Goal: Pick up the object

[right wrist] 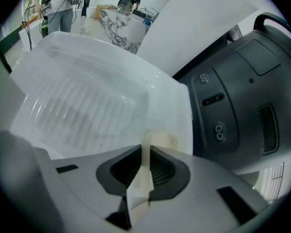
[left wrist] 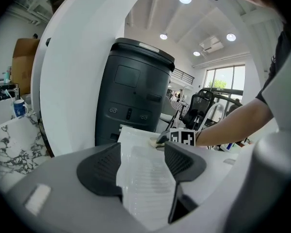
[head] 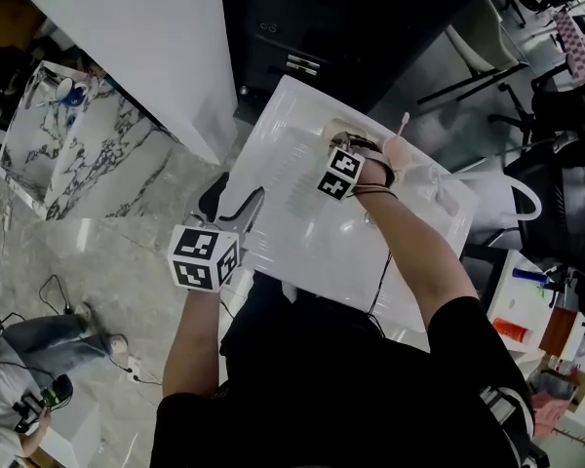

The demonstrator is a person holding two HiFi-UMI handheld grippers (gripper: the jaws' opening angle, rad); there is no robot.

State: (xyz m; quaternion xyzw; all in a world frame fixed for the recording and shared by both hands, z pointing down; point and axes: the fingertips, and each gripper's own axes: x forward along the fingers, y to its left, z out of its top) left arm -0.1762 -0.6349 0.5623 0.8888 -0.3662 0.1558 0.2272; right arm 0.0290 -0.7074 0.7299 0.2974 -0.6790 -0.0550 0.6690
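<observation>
White ribbed plastic table (head: 302, 247): at 12 o'clock the right gripper (right wrist: 145, 152) pinches a thin cream flat piece (right wrist: 163, 141). Left gripper (left wrist: 143, 152) is wide open, holding nothing. Grab looks done; next, lift gently

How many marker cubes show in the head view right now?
2. One marker cube sits at the white table's near edge; the other is farther in, by the cream piece.

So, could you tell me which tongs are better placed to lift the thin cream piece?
Right. The right tongs are shut on the thin cream piece near the far edge of the white table; the left tongs stand open, gripping nothing, at the near edge.
</observation>
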